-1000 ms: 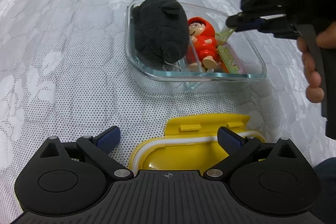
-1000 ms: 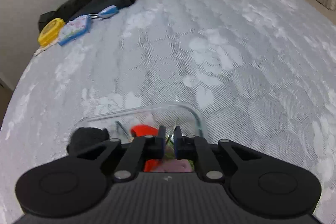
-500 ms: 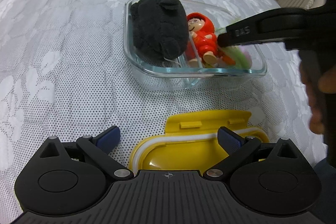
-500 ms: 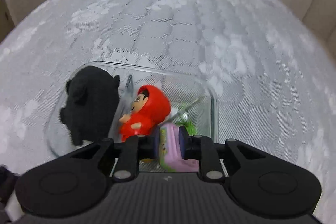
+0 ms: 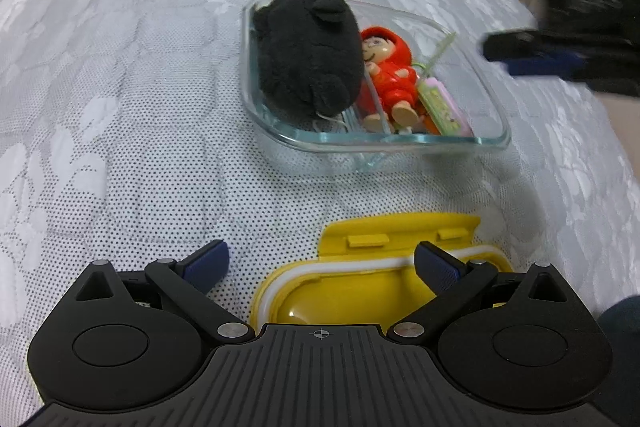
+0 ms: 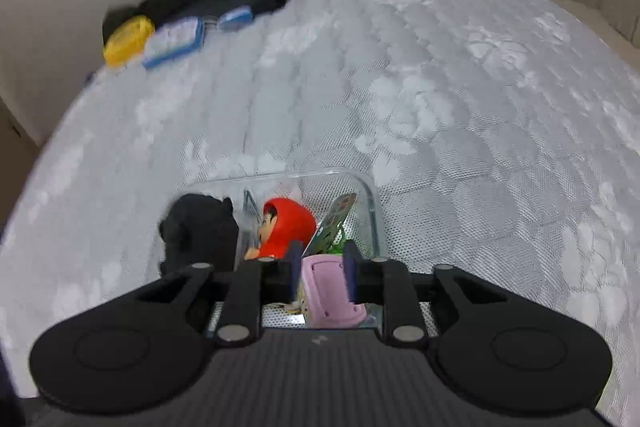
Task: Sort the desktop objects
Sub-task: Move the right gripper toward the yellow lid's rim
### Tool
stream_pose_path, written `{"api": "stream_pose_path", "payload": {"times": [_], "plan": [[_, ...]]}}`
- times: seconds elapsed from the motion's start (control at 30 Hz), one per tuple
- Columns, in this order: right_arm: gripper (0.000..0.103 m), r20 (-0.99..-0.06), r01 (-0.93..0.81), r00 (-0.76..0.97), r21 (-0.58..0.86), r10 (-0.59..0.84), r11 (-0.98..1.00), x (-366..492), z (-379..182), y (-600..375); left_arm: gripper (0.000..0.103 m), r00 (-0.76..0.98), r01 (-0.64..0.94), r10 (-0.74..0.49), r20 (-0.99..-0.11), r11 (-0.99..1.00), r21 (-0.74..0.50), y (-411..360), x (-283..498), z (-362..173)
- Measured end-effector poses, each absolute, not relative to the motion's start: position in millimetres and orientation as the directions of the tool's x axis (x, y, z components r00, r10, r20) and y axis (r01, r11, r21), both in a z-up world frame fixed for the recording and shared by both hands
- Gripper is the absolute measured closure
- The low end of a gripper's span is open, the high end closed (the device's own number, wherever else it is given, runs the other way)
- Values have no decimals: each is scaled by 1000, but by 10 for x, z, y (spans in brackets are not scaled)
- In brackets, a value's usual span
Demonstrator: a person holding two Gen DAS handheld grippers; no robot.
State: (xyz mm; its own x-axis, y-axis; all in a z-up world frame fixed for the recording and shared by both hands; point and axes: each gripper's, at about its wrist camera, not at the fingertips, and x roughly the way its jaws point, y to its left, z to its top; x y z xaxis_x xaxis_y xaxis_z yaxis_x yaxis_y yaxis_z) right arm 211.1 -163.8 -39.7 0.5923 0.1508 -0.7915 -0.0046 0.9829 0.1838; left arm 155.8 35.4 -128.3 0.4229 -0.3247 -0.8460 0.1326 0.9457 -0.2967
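Left wrist view: the left claw (image 5: 320, 259) is spread wide above a yellow lid (image 5: 384, 275) on the bed (image 5: 120, 107). Beyond it, a glass dish (image 5: 492, 131) holds a black plush (image 5: 308, 55), a red doll (image 5: 390, 77) and a pink case (image 5: 442, 105). The right claw (image 5: 516, 55) hangs blurred beside the dish.

Right wrist view: the right claw (image 6: 322, 267) is partly spread over the dish (image 6: 372, 199); the pink case (image 6: 326, 291) shows between its fingers, contact unclear.

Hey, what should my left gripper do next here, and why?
Probably lower the left gripper onto the yellow lid and close: its fingers are open above it, the glass dish holds the plush, figure and pink toy, and the right gripper is clear.
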Motion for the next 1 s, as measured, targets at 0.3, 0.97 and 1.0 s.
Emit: {"api": "stream_pose_path", "payload": {"times": [0.3,0.97,1.0], "plan": [[64,-801,47,590,163,104,986,1349,-573,-1985,1,455,128,-297,-839,955,-269,392,1308,-1178],[36,-885,191,436,271,166,944,921,-1000,-2361,1,394,379,49,-918,901,211,-294,243,-677],[36,-885,185,434,273,170,944,910,-1002,-2359,1,392,397,53,-918,891,221,-344,205,-672]]}}
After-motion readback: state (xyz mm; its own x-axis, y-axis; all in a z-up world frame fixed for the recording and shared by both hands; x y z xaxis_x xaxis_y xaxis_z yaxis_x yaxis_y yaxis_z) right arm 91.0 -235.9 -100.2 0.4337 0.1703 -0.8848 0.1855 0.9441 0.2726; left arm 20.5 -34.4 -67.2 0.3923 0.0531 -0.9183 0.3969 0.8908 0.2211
